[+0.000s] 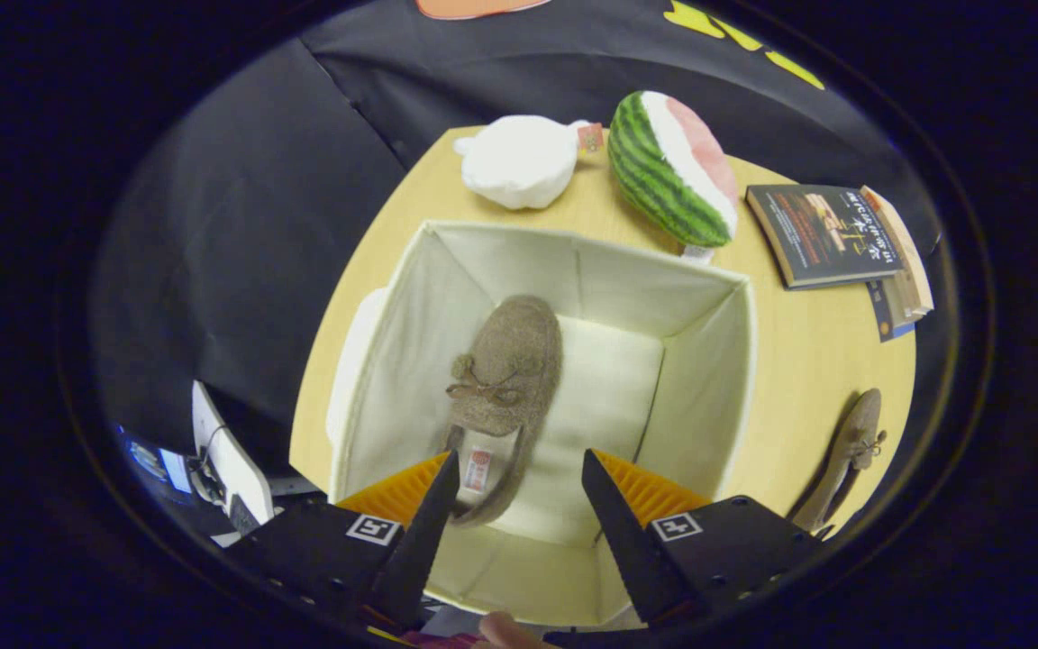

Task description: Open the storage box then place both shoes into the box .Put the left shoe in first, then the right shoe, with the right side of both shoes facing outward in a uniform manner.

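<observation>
The claw (pixel 519 469) hung spread apart and empty above the open storage box (pixel 735 379); one shoe (pixel 505 379) lay inside, the other shoe (pixel 848 451) on the bench (pixel 807 351).

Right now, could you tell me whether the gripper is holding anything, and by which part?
Nothing is held: the gripper is open above the cream fabric storage box, with the brown fuzzy shoe lying free inside.

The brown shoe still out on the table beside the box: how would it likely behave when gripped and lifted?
The shoe on the table looks like a soft, fuzzy slipper, so probably light and floppy, sagging if held by one end. Its napped surface should grip well. The gripper is open above the storage box.
</observation>
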The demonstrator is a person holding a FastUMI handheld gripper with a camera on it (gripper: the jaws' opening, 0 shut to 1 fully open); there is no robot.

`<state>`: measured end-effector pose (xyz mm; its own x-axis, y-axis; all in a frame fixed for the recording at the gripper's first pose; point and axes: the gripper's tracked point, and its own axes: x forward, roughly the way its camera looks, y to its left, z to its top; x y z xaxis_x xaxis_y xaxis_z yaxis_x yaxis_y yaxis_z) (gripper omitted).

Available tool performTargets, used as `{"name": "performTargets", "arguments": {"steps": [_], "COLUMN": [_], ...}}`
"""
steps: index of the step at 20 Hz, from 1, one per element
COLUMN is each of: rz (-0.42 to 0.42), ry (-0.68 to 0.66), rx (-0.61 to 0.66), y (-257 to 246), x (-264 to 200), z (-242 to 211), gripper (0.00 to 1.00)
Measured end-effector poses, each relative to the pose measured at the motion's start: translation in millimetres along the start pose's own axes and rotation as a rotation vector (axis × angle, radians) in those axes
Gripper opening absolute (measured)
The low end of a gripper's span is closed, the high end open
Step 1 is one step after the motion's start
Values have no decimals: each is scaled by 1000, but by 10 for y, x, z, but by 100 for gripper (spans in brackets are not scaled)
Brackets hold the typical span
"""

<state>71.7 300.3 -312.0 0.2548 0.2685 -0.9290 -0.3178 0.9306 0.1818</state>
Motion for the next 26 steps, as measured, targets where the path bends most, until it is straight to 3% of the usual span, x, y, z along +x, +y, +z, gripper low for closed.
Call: {"name": "performTargets", "arguments": {"steps": [3,10,19,26], "rz": [36,-12,-175,-295], "ry": [-40,-83,20,107], "rx": [-9,66,238,286], "y": [-258,-1539,-3418,-4302], "x": [-417,-905,-702,-463], "z": [13,-99,-756,-1331], "gripper": [96,96,96,97]}}
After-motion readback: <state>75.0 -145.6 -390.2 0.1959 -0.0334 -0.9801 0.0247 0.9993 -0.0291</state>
